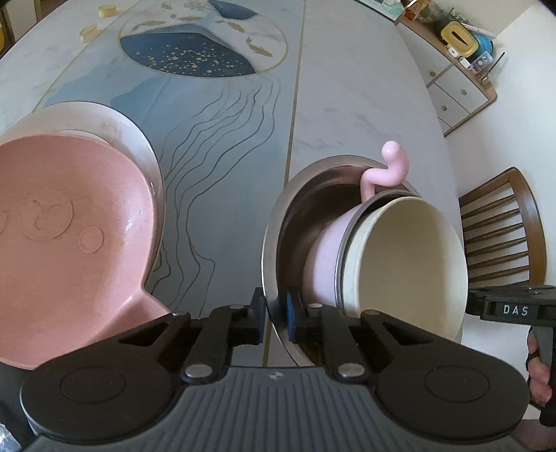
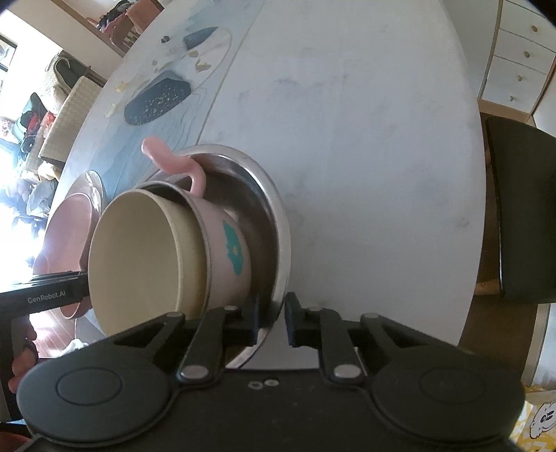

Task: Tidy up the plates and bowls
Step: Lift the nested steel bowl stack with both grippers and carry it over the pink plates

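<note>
A steel bowl (image 1: 288,222) holds a pink cup with a curly handle (image 1: 321,257), and a cream bowl (image 1: 403,257) is nested in that cup. My left gripper (image 1: 276,318) is shut on the steel bowl's near-left rim. My right gripper (image 2: 272,321) is shut on the steel bowl's (image 2: 274,205) near-right rim, with the pink cup (image 2: 229,250) and cream bowl (image 2: 135,257) in front of it. The stack looks tilted and held between both grippers. A pink plate (image 1: 66,240) lies on a steel plate (image 1: 139,139) at the left.
The marble table (image 1: 347,87) has a blue jellyfish pattern. Small yellow pieces (image 1: 106,10) lie at the far edge. A wooden chair (image 1: 504,226) and a white drawer cabinet (image 1: 458,94) stand at the right. A dark chair (image 2: 521,208) stands by the table's right edge.
</note>
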Action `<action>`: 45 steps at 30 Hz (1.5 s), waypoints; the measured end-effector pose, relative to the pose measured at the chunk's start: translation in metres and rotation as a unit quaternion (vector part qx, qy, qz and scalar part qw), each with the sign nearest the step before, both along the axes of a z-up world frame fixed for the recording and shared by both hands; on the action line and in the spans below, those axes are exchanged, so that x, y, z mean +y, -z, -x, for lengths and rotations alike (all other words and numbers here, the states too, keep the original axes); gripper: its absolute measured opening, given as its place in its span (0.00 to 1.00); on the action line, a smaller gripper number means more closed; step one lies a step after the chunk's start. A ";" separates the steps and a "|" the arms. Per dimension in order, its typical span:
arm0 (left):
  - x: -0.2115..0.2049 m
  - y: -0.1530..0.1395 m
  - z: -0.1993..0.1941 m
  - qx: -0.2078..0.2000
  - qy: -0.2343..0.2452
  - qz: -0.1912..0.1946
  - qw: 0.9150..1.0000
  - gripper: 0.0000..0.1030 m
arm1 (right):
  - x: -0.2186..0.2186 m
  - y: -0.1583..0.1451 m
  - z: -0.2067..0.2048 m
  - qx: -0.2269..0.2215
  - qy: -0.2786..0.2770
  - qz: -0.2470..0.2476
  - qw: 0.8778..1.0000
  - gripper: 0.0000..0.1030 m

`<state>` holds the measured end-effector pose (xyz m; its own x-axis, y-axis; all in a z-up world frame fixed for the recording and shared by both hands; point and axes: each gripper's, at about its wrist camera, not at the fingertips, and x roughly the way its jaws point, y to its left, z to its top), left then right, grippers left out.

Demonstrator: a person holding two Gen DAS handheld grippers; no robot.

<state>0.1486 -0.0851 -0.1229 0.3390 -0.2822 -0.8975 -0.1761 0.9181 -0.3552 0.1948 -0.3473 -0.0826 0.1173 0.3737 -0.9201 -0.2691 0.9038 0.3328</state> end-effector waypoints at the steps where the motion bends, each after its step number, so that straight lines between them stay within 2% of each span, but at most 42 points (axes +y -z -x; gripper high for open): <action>1: 0.000 0.000 0.000 0.001 -0.001 0.001 1.000 0.11 | 0.001 0.000 0.000 -0.002 0.000 0.003 1.000 0.13; 4: -0.001 -0.002 0.001 -0.002 0.004 -0.005 1.000 0.10 | 0.004 0.000 0.002 -0.009 0.002 0.008 1.000 0.13; 7: -0.009 -0.004 0.001 -0.008 0.015 -0.029 0.999 0.11 | 0.010 -0.002 0.005 -0.021 -0.008 0.025 0.999 0.13; 16: -0.007 -0.015 0.007 -0.025 0.011 -0.033 0.999 0.11 | 0.012 -0.011 0.010 -0.042 -0.010 0.023 0.999 0.13; 23: 0.003 -0.036 0.009 -0.032 -0.001 -0.027 0.999 0.11 | 0.019 -0.036 0.010 -0.050 -0.012 0.020 0.998 0.13; 35: 0.039 -0.075 0.017 -0.055 -0.029 -0.029 0.998 0.11 | 0.060 -0.076 0.005 -0.078 -0.032 0.020 0.996 0.13; 45: 0.093 -0.093 0.030 -0.061 -0.069 -0.040 0.995 0.11 | 0.121 -0.086 -0.001 -0.093 -0.065 0.007 0.993 0.13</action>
